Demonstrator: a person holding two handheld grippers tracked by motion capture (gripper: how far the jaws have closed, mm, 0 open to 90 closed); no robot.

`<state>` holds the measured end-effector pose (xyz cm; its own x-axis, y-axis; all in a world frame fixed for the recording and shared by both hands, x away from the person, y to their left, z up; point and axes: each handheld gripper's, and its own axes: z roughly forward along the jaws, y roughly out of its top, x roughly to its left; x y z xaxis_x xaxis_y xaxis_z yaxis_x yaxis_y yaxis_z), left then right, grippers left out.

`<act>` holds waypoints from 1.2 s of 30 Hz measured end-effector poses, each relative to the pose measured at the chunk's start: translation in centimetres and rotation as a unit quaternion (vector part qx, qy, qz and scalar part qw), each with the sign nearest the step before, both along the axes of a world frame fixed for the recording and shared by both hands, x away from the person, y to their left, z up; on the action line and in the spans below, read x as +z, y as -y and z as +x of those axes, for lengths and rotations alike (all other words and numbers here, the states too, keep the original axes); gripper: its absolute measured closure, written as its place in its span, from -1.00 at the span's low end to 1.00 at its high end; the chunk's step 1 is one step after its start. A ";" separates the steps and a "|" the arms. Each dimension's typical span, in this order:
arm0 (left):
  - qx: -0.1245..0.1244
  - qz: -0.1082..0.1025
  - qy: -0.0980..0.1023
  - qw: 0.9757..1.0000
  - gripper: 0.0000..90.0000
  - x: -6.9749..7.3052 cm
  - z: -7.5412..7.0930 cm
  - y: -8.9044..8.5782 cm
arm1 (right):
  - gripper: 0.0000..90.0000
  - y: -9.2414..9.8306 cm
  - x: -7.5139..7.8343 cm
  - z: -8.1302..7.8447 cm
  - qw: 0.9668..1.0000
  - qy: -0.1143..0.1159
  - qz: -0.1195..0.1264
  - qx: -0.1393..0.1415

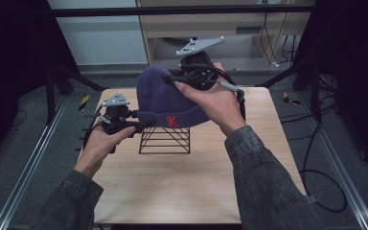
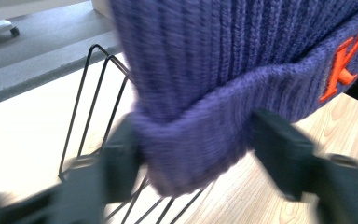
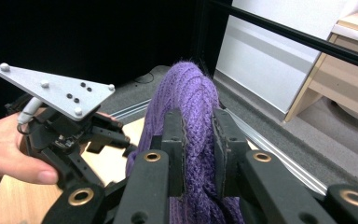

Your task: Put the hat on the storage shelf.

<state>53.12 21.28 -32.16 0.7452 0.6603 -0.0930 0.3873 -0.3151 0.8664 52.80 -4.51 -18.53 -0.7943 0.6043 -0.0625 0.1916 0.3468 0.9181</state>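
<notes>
Table [image 1: 182, 191] of pale wood grain carries a black wire rack [image 1: 165, 140] near its middle; the table's near edge is cut off by the person's denim sleeves in the high view. Above the rack a purple knitted beanie [image 1: 165, 100] is held off the table between the two grippers, its folded cuff hanging at the rack's top; whether cuff and wire touch cannot be told. The cuff bears one legible mark, a capital "K" [image 1: 172, 121] stitched in orange-red; the same letter appears in the left gripper view, partly cut by the frame edge. The right gripper [image 1: 195, 73], at the beanie's far upper side, has its fingers clamped together on a fold of the crown knit, seen plainly in the right gripper view. The left gripper [image 1: 139, 120], at the beanie's left, has the cuff's lower corner between its fingers [image 2: 121, 158]; both are blurred there, and contact with the knit looks likely but cannot be confirmed. No earlier condition is assessed. The rack's upper wires are hidden behind the beanie, and the person's right hand [image 1: 211, 103] covers much of the right gripper body.
</notes>
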 end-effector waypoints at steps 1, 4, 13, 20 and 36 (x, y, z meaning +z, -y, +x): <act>0.004 -0.003 0.005 1.000 0.22 0.1 0.0 0.0 | 0.72 0.1 -0.1 0.1 1.000 -0.001 0.000 -0.001; 0.009 -0.005 0.009 1.000 0.50 0.4 0.0 -0.1 | 0.72 0.4 -0.2 0.4 1.000 -0.003 0.003 -0.004; 0.037 0.028 0.030 0.998 0.62 2.1 -0.8 -1.0 | 0.71 1.0 -0.5 1.7 1.000 -0.005 -0.004 -0.026; 0.051 0.047 0.046 0.997 0.63 3.7 -1.1 -1.5 | 0.71 0.9 -1.0 3.3 0.999 -0.011 -0.005 -0.047; 0.073 0.064 0.040 0.994 0.63 2.0 1.2 -1.8 | 0.70 0.2 -3.8 6.5 0.998 -0.032 0.002 -0.058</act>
<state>54.36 23.12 -30.16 0.6421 0.7647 0.0545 0.3688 -0.3704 0.8525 59.32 -4.67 -22.32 -0.7206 0.6932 -0.0108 0.2887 0.3143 0.9043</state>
